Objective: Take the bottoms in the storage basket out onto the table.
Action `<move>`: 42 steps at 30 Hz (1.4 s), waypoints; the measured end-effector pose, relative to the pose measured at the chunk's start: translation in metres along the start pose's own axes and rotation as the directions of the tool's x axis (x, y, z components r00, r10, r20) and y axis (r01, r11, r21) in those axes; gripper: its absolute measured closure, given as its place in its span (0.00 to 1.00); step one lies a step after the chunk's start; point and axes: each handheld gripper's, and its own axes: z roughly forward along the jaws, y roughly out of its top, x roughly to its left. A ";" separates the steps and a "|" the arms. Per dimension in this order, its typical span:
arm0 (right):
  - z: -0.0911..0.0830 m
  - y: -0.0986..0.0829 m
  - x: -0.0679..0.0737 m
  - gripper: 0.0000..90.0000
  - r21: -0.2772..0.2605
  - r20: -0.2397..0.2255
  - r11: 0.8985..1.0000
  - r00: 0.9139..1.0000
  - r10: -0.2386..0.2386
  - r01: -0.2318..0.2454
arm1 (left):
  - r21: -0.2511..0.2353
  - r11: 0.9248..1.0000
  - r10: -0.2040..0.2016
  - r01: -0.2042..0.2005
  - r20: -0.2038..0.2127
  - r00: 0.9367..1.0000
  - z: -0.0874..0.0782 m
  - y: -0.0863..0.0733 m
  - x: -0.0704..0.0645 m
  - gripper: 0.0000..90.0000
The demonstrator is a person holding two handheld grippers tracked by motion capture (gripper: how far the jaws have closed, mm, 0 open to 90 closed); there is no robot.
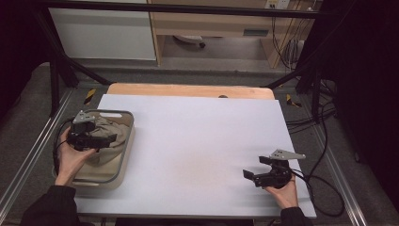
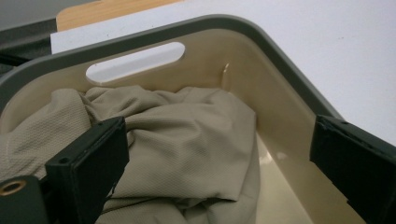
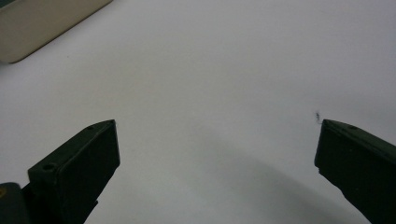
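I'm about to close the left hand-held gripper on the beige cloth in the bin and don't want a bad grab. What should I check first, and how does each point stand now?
1. Left hand-held gripper open: ok, jaws stand wide apart.
2. Cloth between the jaws: ok, it lies bunched ahead of them, inside the bin.
3. Jaws touching the cloth: cannot tell; the left jaw overlaps the fabric in the left gripper view, but contact is unclear.
4. Right jaw clear of the bin wall: cannot tell; it sits close to the rim.
5. Right hand-held gripper out of the way: ok, open, over the white table sheet, far from the bin.
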 end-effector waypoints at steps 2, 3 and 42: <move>0.000 0.000 0.000 0.01 0.002 0.000 1.000 1.000 0.000 0.000 | 0.011 1.000 -0.006 0.006 -0.005 1.000 0.002 0.000 0.001 0.05; 0.000 0.000 0.000 0.01 0.001 0.001 1.000 1.000 0.002 -0.002 | 0.016 1.000 -0.005 0.005 -0.008 1.000 0.002 -0.001 0.001 0.05; 0.000 0.000 0.000 0.01 0.000 0.002 1.000 1.000 -0.004 0.004 | 0.156 0.984 -0.073 0.085 -0.081 0.994 0.031 -0.015 0.018 0.09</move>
